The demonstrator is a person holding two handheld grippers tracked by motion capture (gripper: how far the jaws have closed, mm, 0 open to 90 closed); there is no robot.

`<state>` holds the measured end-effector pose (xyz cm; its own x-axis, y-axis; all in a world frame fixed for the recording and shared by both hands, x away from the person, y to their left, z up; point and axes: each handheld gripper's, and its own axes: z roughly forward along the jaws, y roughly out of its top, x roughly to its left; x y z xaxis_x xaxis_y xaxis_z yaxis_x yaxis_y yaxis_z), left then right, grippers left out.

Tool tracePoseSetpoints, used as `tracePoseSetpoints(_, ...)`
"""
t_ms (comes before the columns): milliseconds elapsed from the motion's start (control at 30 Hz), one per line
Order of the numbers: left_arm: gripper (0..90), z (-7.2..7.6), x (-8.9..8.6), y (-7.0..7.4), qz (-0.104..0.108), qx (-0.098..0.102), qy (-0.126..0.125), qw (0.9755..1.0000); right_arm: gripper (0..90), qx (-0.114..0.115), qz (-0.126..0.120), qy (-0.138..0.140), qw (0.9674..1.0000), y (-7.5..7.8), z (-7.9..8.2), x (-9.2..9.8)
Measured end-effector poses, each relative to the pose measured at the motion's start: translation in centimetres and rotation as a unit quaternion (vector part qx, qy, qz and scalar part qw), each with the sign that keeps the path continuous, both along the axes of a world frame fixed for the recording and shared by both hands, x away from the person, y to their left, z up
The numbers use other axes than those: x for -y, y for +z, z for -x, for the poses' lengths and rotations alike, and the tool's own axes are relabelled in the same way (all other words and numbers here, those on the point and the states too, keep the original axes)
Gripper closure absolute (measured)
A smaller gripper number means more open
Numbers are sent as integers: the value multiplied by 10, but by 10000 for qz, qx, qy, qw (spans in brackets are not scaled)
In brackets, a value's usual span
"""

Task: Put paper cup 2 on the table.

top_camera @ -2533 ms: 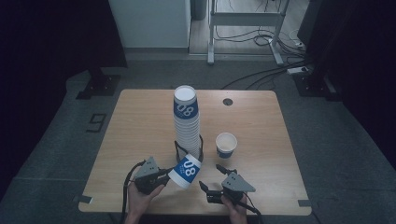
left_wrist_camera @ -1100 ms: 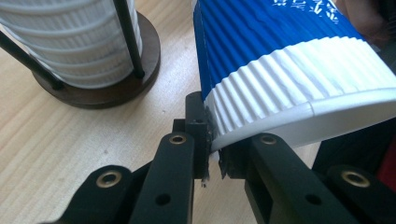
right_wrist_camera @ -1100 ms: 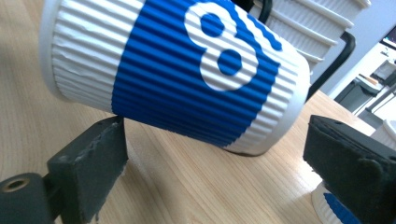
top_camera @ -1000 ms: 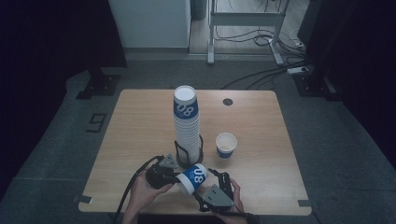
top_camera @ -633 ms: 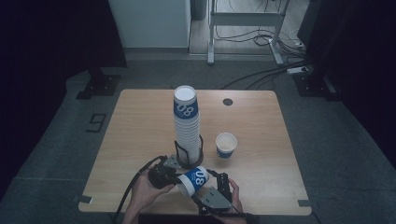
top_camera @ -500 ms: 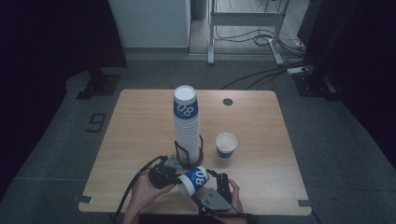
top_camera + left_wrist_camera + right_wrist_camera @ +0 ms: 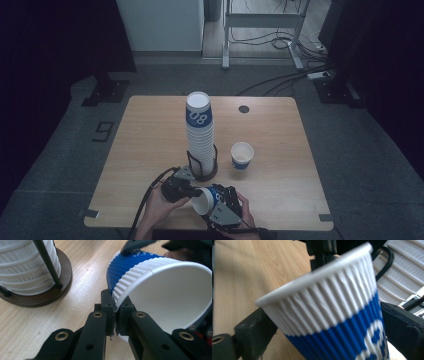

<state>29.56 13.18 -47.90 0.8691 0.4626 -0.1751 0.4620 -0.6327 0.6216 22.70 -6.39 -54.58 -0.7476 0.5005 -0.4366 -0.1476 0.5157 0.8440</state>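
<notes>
**Two claws on one paper cup at the front of the desk**

A blue-and-white ribbed paper cup (image 7: 206,199) lies tilted on its side above the near edge of the desk (image 7: 150,135), held between both hands. Its open mouth faces the person's left and its blue band with white figures points toward the right hand.

The left claw (image 7: 115,315) is pinched shut on the cup's rim: in the left gripper view the two black jaws meet on the thin paper edge, one jaw inside the mouth and one outside against the white ribs. In the high view this left claw (image 7: 186,191) sits just left of the cup, with its cable looping back toward the person.

The right claw (image 7: 324,322) straddles the cup's body. In the right gripper view one black jaw stands at the lower left of the cup and the other at the right, beside the blue band; its jaws have just been closing, with the cup between them, and they appear to touch the ribbed wall on both sides. In the high view the right claw (image 7: 222,207) lies under and behind the cup.

Just beyond the hands stands a tall stack of cups (image 7: 200,132) in a dark wire holder (image 7: 202,170) with a round base. A single cup (image 7: 242,156) stands upright to the right of the holder, apart from it.
</notes>
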Motion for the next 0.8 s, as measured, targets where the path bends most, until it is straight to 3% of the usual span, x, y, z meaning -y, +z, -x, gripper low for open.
tracePoseSetpoints(133,865,0,1,-2,142,-35,23,9999,79,-36,-47,21,10000,1,0,-1)
tracePoseSetpoints(367,865,1,7,-1,186,-18,8,9998,99,-20,-59,78,10000,5,1,-4)
tracePoseSetpoints(467,864,2,10,-1,195,-5,-4,9998,112,60,96,104,9999,7,1,-10)
tracePoseSetpoints(667,853,2,6,-4,417,-41,20,9991,124,-77,-128,167,9997,10,0,-9)
tracePoseSetpoints(800,839,3,3,-7,509,110,67,9986,154,-125,-159,144,9997,9,-1,-8)
